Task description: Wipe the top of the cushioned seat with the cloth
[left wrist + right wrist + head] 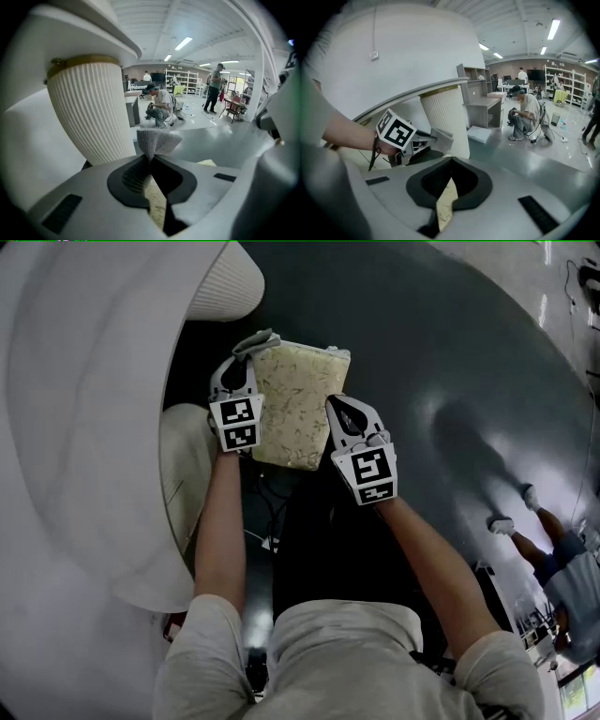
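Observation:
The cloth [295, 404] is pale yellow with a fine pattern and a grey back, and it hangs stretched between both grippers above the dark floor. My left gripper [246, 357] is shut on its grey top-left corner, which bunches out past the jaws as a grey tuft [157, 140]. My right gripper [336, 407] is shut on the cloth's right edge, and a yellow strip [446, 201] shows between its jaws. A white ribbed round body [225, 282] under a smooth white curved top stands just left of the cloth. The right gripper view shows the left gripper [436, 138] beside that ribbed body [445, 119].
A large white curved structure [84, 427] fills the left side. Cables [267, 521] lie on the dark glossy floor [450, 352] below my arms. A person [553, 559] stands at the right. Another person crouches [527, 115] by desks and shelves far off.

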### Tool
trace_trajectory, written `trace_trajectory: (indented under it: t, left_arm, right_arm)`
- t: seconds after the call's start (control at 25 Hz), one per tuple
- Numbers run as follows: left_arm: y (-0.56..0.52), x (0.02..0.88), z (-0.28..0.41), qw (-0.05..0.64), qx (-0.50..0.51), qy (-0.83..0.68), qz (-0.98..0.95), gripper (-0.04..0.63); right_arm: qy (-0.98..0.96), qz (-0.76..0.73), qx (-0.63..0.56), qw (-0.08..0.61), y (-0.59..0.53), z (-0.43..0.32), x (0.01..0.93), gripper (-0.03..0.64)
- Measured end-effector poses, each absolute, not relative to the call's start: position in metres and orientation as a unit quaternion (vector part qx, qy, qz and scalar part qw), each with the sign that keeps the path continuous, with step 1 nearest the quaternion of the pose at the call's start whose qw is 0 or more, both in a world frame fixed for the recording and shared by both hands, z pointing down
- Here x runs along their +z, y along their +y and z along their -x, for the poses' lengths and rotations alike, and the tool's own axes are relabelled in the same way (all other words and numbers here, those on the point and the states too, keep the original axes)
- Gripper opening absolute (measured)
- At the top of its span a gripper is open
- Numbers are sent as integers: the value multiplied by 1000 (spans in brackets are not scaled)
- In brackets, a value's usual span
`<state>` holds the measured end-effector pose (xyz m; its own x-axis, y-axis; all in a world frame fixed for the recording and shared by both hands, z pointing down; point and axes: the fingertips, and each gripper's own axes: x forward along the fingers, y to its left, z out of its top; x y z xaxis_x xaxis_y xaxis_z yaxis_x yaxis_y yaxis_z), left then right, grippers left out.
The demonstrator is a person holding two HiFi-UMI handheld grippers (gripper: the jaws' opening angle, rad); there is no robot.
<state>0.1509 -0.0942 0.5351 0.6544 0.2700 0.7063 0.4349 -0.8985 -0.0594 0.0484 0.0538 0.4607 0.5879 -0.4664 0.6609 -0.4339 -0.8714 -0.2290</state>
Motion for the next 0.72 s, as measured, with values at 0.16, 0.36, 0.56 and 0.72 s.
trace_trajectory:
  t: [0.16,0.36,0.56,0.72]
  left_arm:
    - [-82,474,-108,84,-353,-198,911,32]
    - [-74,385,-62,61,-312,-204,926,32]
    - [-58,299,-22,53,-278,-210,936,32]
    - [-51,243,-3,45,-249,-214,944,32]
  right_arm:
    - [228,908,-352,7,52,-28,409,9]
    - [226,925,-305,-6,48,-12,342,9]
    - [208,937,-280,-9,56,10,273,9]
    - [192,946,-260,-8,65,19,228,9]
